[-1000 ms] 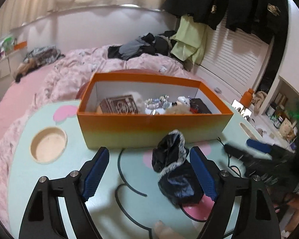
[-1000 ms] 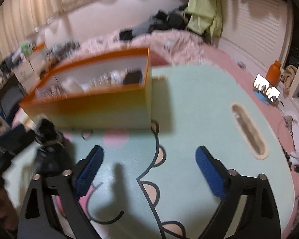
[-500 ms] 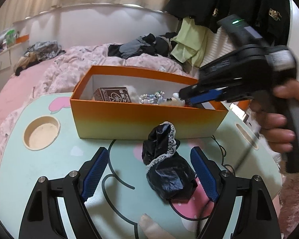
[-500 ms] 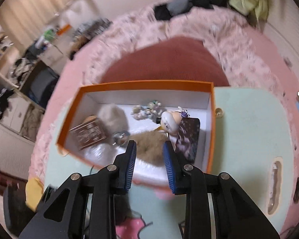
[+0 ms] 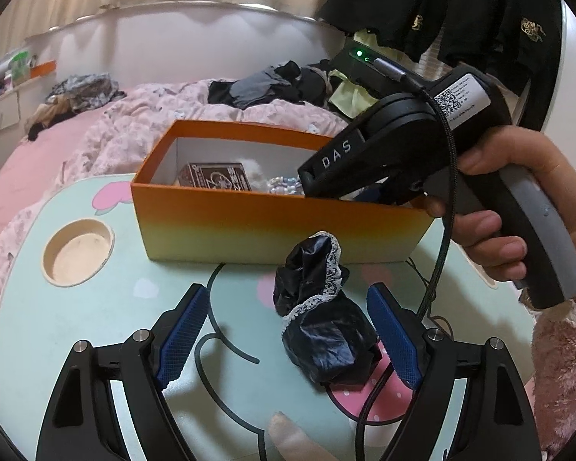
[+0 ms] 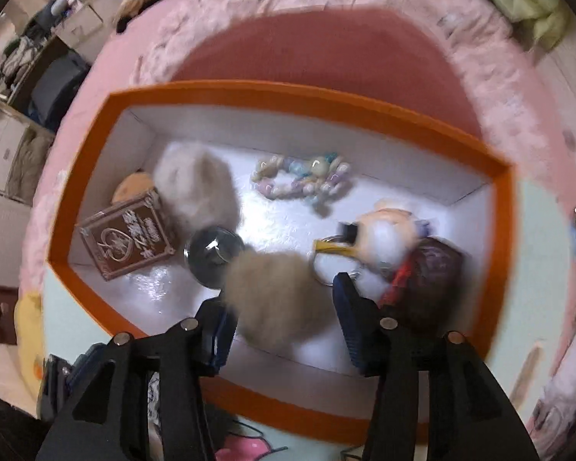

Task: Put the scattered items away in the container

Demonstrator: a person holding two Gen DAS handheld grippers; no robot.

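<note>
Grippers first: your left gripper (image 5: 288,336) is spread wide over the table (image 5: 107,307), holding nothing; the black lace-trimmed pouch (image 5: 320,326) lies between its blue pads, nearer the right one. From the pouch, the orange box (image 5: 272,226) stands at 12 o'clock. Your right gripper (image 6: 282,320) hangs over that box, part-open, with the tan fur pom-pom (image 6: 276,303) in the gap; whether the pads touch it, you cannot tell. At 10 o'clock from the pom-pom sits the brown card box (image 6: 128,238), at 12 the bead bracelet (image 6: 301,180).
</note>
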